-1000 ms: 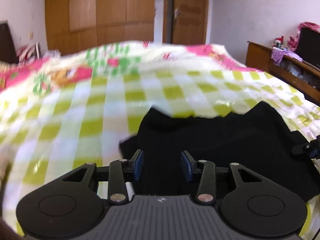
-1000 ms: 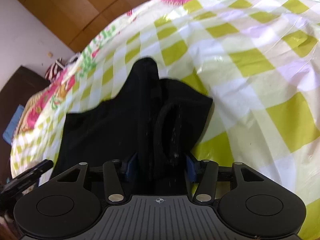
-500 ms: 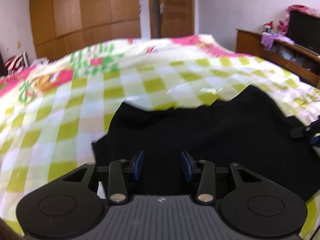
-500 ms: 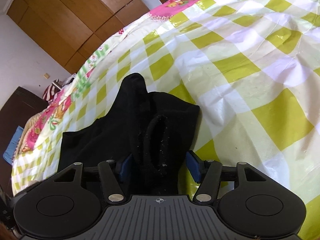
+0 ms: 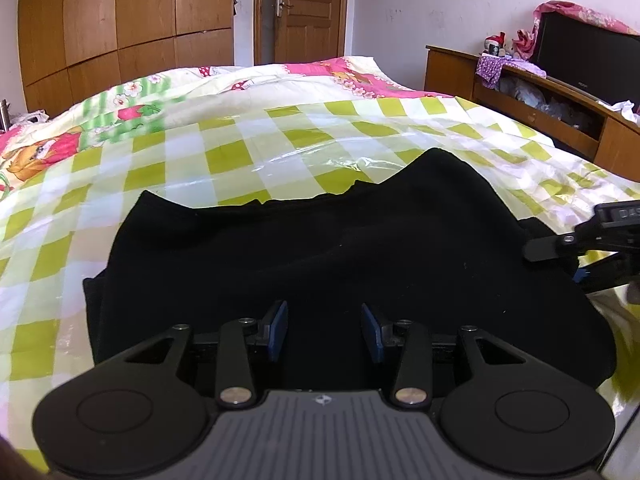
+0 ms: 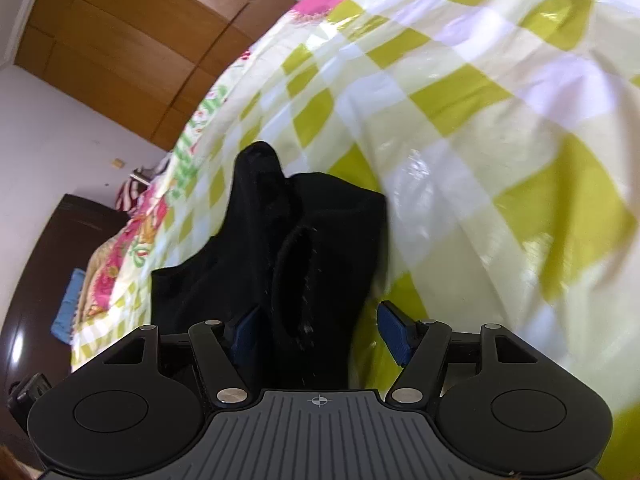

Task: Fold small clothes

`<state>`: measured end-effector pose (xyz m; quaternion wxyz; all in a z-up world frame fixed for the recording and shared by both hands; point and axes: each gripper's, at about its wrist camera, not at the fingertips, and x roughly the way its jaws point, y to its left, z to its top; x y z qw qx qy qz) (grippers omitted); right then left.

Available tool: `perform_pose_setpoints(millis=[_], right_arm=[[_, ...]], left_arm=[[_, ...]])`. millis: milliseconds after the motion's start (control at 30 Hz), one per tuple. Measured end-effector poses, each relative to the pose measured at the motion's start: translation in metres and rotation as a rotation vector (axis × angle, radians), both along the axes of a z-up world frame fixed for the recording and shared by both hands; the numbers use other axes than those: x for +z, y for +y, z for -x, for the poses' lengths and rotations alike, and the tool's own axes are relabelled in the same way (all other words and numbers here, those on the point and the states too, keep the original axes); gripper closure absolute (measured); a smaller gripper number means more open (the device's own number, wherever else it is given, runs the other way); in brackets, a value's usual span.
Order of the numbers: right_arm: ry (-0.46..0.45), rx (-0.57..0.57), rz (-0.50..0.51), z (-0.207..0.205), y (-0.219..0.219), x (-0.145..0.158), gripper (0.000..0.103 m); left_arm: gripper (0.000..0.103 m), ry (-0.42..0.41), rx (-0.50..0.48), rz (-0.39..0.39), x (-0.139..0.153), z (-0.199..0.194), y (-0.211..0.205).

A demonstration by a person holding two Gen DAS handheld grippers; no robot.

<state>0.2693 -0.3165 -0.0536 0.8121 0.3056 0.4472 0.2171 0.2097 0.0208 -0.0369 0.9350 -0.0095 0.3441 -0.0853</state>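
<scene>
Risk sits mostly with the right gripper [image 6: 318,330]: its fingers are opening, already set wide, with a thick fold of the black garment [image 6: 280,240] lying between them, and the right blue pad [image 6: 394,330] stands clear of the cloth. If a loop of the soft knit catches on the left pad as the gripper pulls off, the fold it has laid could be dragged out of line. The left gripper [image 5: 324,330] hovers over the near edge of the garment [image 5: 320,264] with its fingers part-way apart and nothing visibly pinched; the cloth is so dark beneath them that contact is hard to judge. A grab from here might take only the top layer and leave the under-layer behind, skewing the next fold.

The garment lies on the bed, spread across a glossy checked cover [image 5: 240,152] of lime-green and white squares. That cover looks like slick plastic sheeting, wrinkled and shining, so the cloth may slide or bunch when tugged sideways. The garment itself is matte, thick, fleece-like, with lint specks along a rolled opening, perhaps a cuff or neck [image 6: 296,280]. Its far edge rises in two rounded humps with a dip between. Beyond it a floral quilt [image 5: 120,112] in pink and green covers the rest of the bed.
</scene>
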Motion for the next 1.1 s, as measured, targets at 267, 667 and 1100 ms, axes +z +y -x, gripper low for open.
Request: perform_pose_setpoints(millis=[267, 667, 1100], right_arm=[[-0.006, -0.008, -0.148, 0.001, -0.003, -0.005, 0.053], [0.008, -0.025, -0.241, 0.001, -0.002, -0.005, 0.072], [-0.22, 0.091, 0.034, 0.023, 0.13, 0.12, 0.073]], left_arm=[[0.049, -0.018, -0.003, 0.021, 0.004, 0.002, 0.001], [0.052, 0.02, -0.049, -0.024, -0.015, 0.0, -0.02], [0.052, -0.036, 0.027, 0.164, -0.002, 0.029, 0.051]])
